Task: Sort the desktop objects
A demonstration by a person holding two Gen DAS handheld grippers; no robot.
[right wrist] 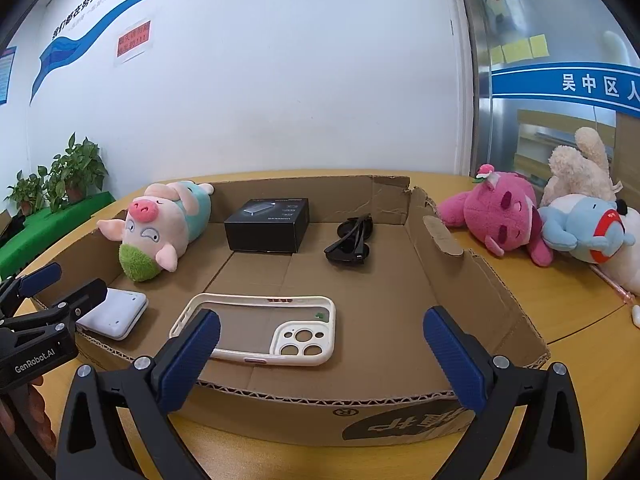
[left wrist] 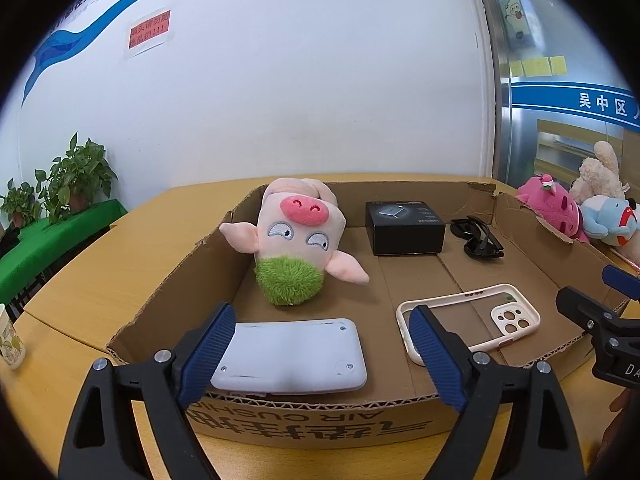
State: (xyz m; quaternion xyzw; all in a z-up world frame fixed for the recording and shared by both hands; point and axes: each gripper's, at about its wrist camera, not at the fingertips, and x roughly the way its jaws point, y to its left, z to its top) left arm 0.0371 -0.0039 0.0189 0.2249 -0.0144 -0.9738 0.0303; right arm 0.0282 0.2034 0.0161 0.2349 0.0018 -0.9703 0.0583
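Far left, on a green-covered stand: potted plants [right wrist: 60, 176]. Nearer, on the counter [left wrist: 100, 272]: a shallow cardboard tray [right wrist: 472, 280], open-topped, holding five things.

In the tray's left rear corner, a plush pig [right wrist: 156, 228] on its side: soft, light, squashable; probably best pinched across the body or an ear. In front of it, near the front wall, a white flat device [left wrist: 288, 356]: stiff, smooth, likely slippery; better taken by its edges. At middle rear, a black box [right wrist: 268, 226]: rigid, light-looking, easy across its short sides. In front of it, a cream phone case [right wrist: 260, 328] lying flat: thin, flexible, best gripped by the rim. Right of the box, folded black sunglasses [right wrist: 350, 242]: fragile; better held at the frame than the lenses.

Right of the tray, loose on the counter: a pink plush [right wrist: 500, 216], a blue plush [right wrist: 580, 224], a beige plush [right wrist: 580, 164].

Left tongs [left wrist: 320, 356]: spread wide, empty, low over the front wall, straddling the white device. Right tongs [right wrist: 320, 356]: likewise spread, empty, level, aimed into the tray just past the phone case.
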